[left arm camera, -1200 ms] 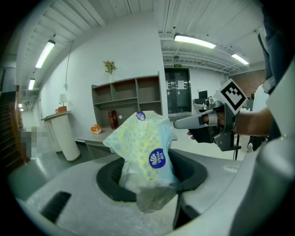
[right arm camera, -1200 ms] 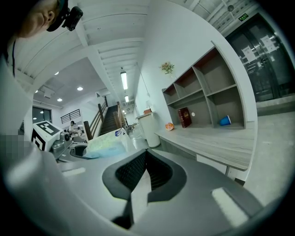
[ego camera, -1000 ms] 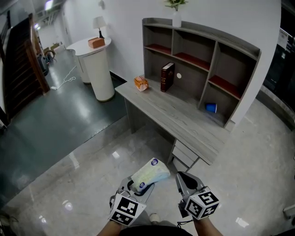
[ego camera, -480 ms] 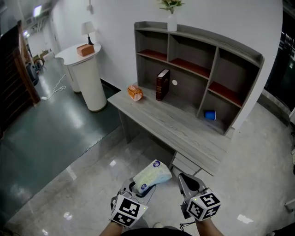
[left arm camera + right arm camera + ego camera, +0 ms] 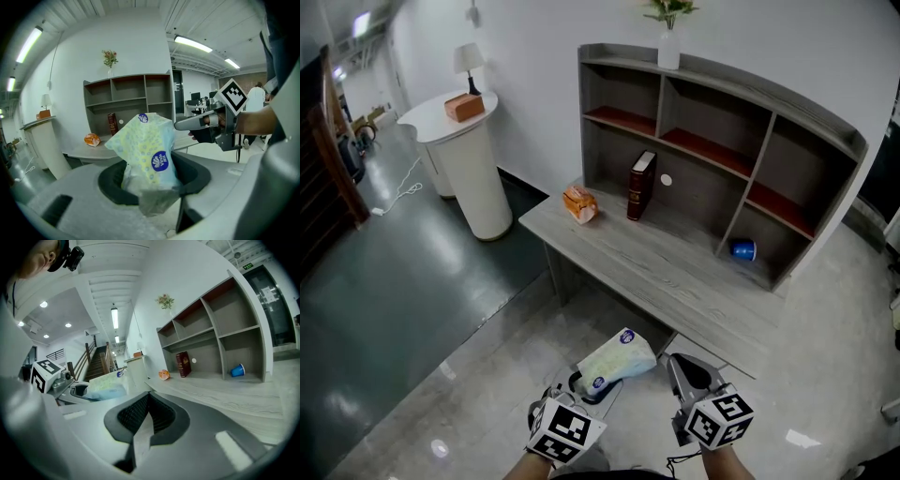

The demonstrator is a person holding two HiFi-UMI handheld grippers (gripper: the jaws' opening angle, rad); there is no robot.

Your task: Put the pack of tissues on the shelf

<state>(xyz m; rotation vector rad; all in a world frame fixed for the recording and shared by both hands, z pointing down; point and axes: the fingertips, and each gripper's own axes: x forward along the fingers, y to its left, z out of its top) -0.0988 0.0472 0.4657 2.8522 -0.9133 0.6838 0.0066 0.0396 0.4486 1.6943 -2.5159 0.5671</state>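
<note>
Pale yellow-green plastic pack of tissues [image 5: 619, 355] clamped in left tool [image 5: 584, 385], its lower end hidden between the jaws, right tool [image 5: 682, 367] closed on nothing, grey wooden shelf [image 5: 711, 116] well ahead

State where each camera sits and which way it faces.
Head view: on the person's head, facing steeply down at desk and shelf; left gripper and right gripper at bottom.
Left gripper view: on the left gripper, facing the shelf past the gripped pack of tissues; right gripper and forearm at right.
Right gripper view: on the shut, empty right gripper, facing the shelf; left gripper at left, person's head top-left.
Shared: all three show the dark red book.
</note>
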